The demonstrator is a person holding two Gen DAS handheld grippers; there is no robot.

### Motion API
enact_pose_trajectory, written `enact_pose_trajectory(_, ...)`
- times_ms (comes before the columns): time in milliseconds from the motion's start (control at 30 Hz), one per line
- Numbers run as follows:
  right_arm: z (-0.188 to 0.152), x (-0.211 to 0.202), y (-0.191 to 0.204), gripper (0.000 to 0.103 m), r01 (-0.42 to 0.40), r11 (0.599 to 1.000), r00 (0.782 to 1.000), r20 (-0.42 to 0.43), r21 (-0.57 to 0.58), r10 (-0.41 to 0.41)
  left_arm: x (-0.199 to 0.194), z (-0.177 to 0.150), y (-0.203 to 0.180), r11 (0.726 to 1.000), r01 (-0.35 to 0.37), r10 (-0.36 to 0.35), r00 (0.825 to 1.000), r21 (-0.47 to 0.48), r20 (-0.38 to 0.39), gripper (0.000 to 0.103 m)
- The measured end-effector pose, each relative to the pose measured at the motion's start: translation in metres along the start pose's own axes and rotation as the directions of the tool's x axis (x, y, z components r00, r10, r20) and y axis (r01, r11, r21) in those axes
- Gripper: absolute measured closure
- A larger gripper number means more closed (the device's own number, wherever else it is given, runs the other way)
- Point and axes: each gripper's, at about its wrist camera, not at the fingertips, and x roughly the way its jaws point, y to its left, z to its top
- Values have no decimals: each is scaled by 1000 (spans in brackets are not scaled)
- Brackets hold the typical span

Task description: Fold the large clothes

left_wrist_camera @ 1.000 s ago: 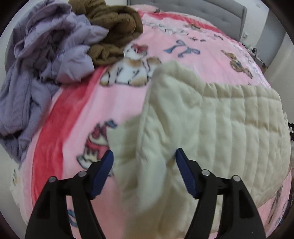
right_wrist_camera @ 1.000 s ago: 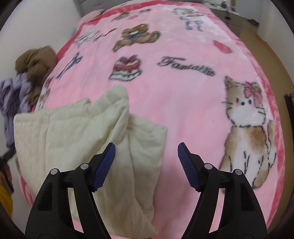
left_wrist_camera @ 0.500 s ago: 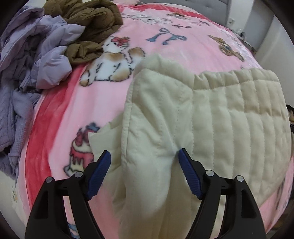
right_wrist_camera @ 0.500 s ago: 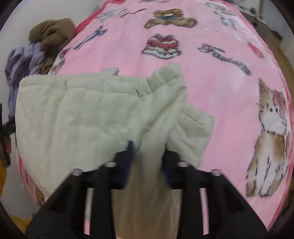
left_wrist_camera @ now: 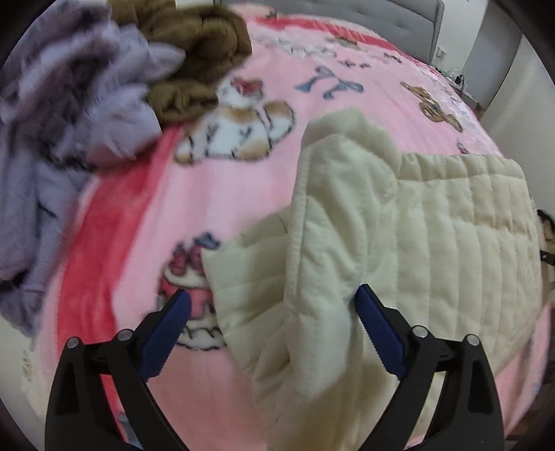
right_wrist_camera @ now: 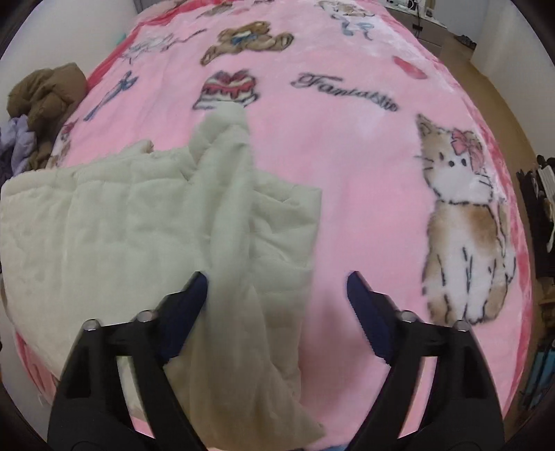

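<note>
Lying on the pink blanket of the bed, the cream quilted garment is partly folded, with one flap turned over the body and a narrower part, maybe a sleeve, reaching toward the camera. In the right wrist view the same garment covers the left side of the blanket, and a long fold of it runs from near the printed cake down to the lower edge.

The left gripper has its jaws wide apart; they have just been opening. Cloth of the garment lies between the blue pads, and the right pad touches a fold of it, but the pads do not press it. The right gripper also stands with jaws apart, and these too have just been opening. The long fold passes just beside its left pad and between the two pads, not clamped.

Further away, at the blanket's far left corner, a lilac heap of clothes lies touching a brown garment. A grey headboard stands behind the bed.
</note>
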Motion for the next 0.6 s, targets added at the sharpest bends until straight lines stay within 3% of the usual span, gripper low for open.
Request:
enact_pose_trajectory(133,4,23,-15,16,-61,995,992,-103,76,69,24,6,17,990,134,-137,988,-54,-70,4)
enact_pose_trajectory(267,8,43,-24,8,-127,984,979,-141,125,144,49,4,32,958,247,-266,954,-142,-137,4)
enact_pose_trajectory(367,10,56,-25,7,-185,972,965,-161,144,208,60,1,33,950,285,-302,942,-128,-148,4)
enact_pose_trajectory(600,16,64,-23,7,-210,970,956,-181,120,229,69,3,41,935,324,-347,919,-141,-187,4)
